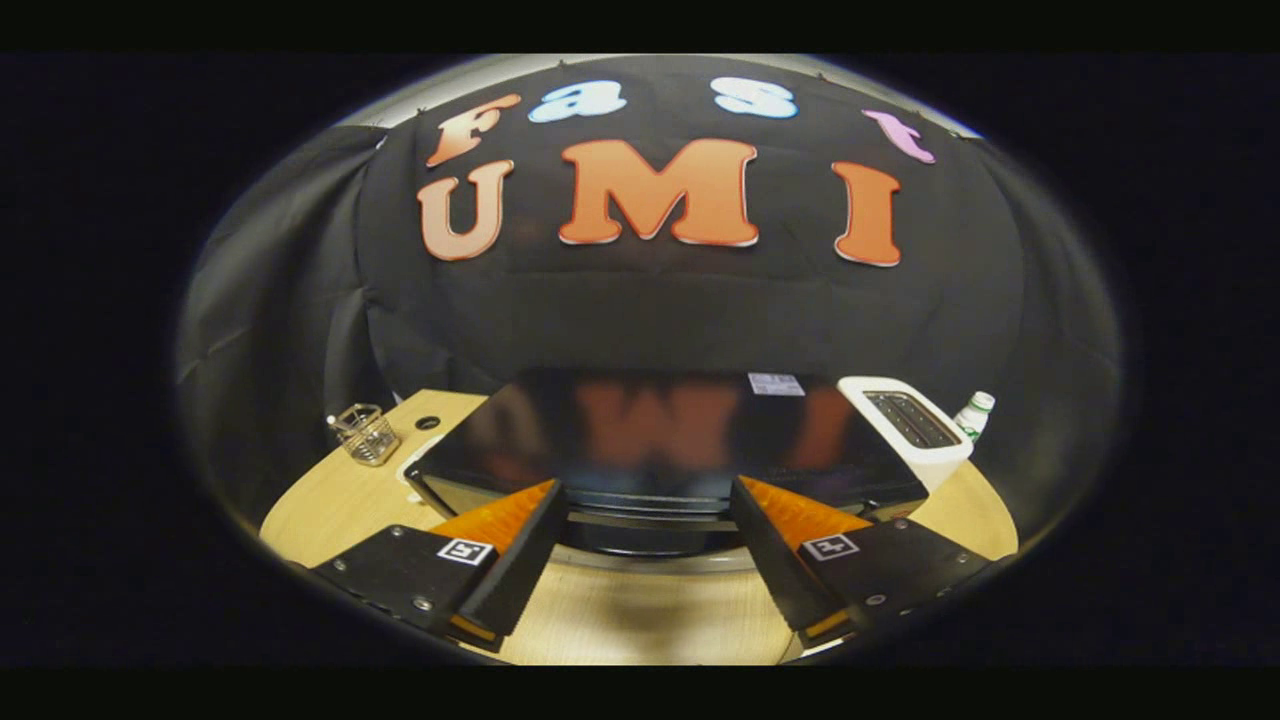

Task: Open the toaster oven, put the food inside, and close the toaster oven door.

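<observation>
A black toaster oven (660, 430) with a glossy top stands on the wooden table (330, 510), just ahead of the fingers. I look down on it steeply, so little of its front shows. A pale horizontal bar (650, 519) runs across the top of that front, and it looks like the door handle. My gripper (648, 490) is open, its fingertips wide apart at the oven's front top edge, one on each side of the bar. Nothing is held between them. From this angle I cannot tell whether the door is ajar.
A white slot toaster (905, 425) stands against the oven's right side, with a small green-capped bottle (975, 413) behind it. A clear glass holder (365, 435) sits on the table to the left, near a cable hole (428, 422). Bare tabletop lies under the fingers.
</observation>
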`<state>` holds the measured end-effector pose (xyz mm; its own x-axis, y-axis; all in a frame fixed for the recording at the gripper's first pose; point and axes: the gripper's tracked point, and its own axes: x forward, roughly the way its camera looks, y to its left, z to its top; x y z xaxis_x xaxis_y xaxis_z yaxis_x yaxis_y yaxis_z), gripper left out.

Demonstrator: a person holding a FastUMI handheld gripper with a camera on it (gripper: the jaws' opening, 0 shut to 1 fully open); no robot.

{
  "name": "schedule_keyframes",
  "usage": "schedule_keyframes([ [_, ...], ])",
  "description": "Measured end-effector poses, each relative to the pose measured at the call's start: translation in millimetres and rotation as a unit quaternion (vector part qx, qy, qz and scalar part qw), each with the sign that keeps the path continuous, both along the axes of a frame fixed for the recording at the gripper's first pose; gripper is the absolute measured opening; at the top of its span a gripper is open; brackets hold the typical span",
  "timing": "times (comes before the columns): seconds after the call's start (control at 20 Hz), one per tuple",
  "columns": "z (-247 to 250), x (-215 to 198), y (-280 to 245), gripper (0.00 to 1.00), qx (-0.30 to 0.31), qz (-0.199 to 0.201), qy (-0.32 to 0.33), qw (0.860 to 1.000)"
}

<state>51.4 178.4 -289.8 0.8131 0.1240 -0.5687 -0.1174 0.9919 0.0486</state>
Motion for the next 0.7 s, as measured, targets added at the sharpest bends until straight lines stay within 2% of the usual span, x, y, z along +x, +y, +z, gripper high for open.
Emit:
schedule_keyframes([
  [0.1, -2.2, -1.0, 0.9, 0.96, 0.01, -0.005, -0.015, 1.0],
  [0.2, 0.8, -9.0, 2.7, 0.89, 0.029, -0.008, -0.018, 0.999],
  [0.4, -2.2, -46.2, 6.0, 0.87, 0.027, 0.022, -0.003, 0.999],
  [0.6, -15.1, -89.1, 11.6, 0.87, 0.033, 0.072, 0.024, 0.997],
  [0.7, -27.5, -110.4, 13.1, 0.87, 0.047, 0.08, 0.059, 0.994],
])
